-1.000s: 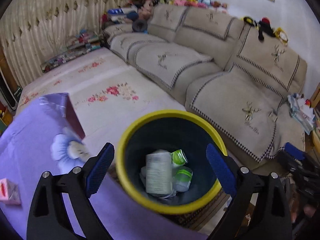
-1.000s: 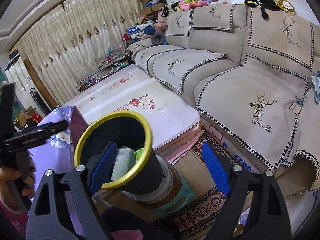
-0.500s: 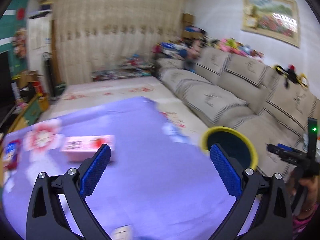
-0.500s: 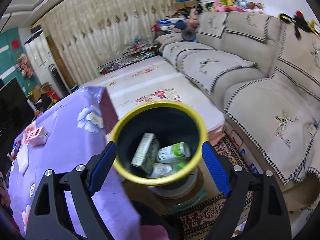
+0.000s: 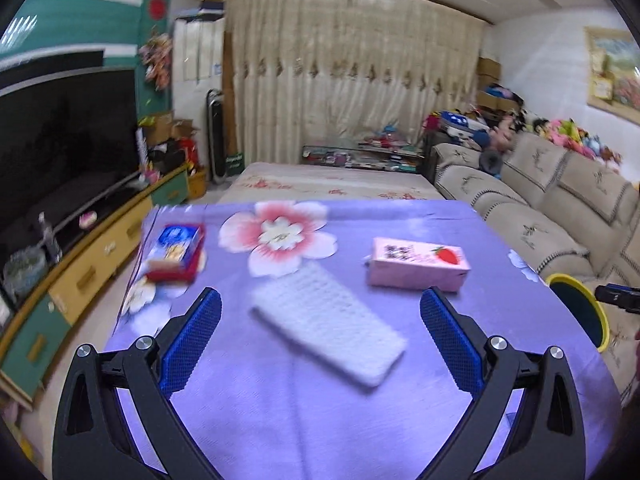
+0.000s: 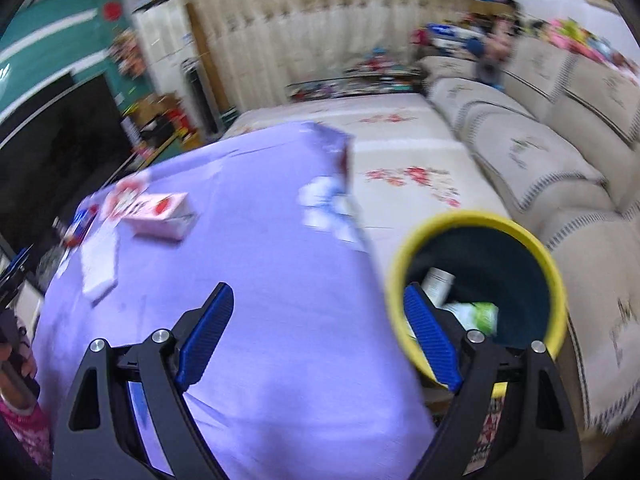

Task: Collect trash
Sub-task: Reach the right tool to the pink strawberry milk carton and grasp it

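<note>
Hovering above a table draped in a purple cloth (image 5: pixel 320 420), the left gripper (image 5: pixel 320 340) has its blue fingers (image 5: pixel 192 344) spread wide after just opening further, with nothing pinched between them. Ahead of it, at about 12 o'clock in the left wrist view, a white pack (image 5: pixel 326 330) lies slanted on the cloth, partly between the fingers but touched by neither. A pink carton (image 5: pixel 418 266) with a strawberry on it lies at 1 o'clock, apart from the pack, and a red and blue box (image 5: pixel 176 252) sits at 10 o'clock near the table's far left edge. The bin (image 5: pixel 580 312), dark with a yellow rim, stands off the table's right edge at 3 o'clock, beside a beige sofa (image 5: pixel 540 208). A dark TV (image 5: pixel 60 140) fills the 9 o'clock side. In the right wrist view, much blurred, the right gripper (image 6: pixel 318 336) is likewise spread and empty over the cloth, its right finger (image 6: pixel 430 340) crossing in front of the bin's rim (image 6: pixel 476 220) at 3 o'clock. Inside the bin lie a white carton (image 6: pixel 438 282) and a green and white bottle (image 6: pixel 480 316). The pink carton shows again at 10 o'clock, the white pack just below it.
</note>
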`<action>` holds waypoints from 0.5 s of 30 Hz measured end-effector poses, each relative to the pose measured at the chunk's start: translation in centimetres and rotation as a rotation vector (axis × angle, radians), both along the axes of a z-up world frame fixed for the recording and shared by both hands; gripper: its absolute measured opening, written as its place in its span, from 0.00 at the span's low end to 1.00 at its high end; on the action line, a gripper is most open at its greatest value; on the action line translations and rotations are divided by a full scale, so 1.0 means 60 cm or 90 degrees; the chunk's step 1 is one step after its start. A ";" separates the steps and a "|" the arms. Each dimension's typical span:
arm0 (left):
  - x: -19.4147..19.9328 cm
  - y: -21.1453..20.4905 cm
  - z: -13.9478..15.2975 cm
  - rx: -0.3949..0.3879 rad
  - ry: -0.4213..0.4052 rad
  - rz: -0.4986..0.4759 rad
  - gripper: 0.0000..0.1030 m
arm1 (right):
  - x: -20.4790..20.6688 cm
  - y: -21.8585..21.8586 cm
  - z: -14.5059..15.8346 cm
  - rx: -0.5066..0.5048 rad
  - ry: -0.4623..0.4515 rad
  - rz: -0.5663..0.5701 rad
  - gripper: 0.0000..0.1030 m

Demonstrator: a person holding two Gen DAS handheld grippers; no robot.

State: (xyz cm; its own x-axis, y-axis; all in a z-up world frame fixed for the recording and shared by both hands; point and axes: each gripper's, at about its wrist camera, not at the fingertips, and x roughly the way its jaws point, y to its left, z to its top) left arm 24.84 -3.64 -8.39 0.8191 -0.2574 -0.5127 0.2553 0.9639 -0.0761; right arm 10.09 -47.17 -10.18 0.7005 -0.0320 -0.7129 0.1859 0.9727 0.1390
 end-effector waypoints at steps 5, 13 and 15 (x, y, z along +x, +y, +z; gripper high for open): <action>0.008 0.038 -0.026 -0.031 0.006 0.027 0.95 | 0.084 0.096 -0.005 -0.001 0.021 0.117 0.80; 0.014 0.029 -0.041 -0.050 0.030 0.028 0.95 | 0.217 0.205 -0.047 -0.043 0.057 0.240 0.80; 0.011 0.027 -0.038 -0.052 0.027 0.025 0.95 | 0.242 0.211 -0.060 -0.029 0.068 0.258 0.80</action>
State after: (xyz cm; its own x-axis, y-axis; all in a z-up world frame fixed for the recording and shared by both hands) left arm 25.53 -2.04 -10.67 0.8076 -0.2682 -0.5252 0.2125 0.9631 -0.1652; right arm 24.62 -34.53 -13.77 0.5853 0.1973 -0.7864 -0.2019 0.9748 0.0943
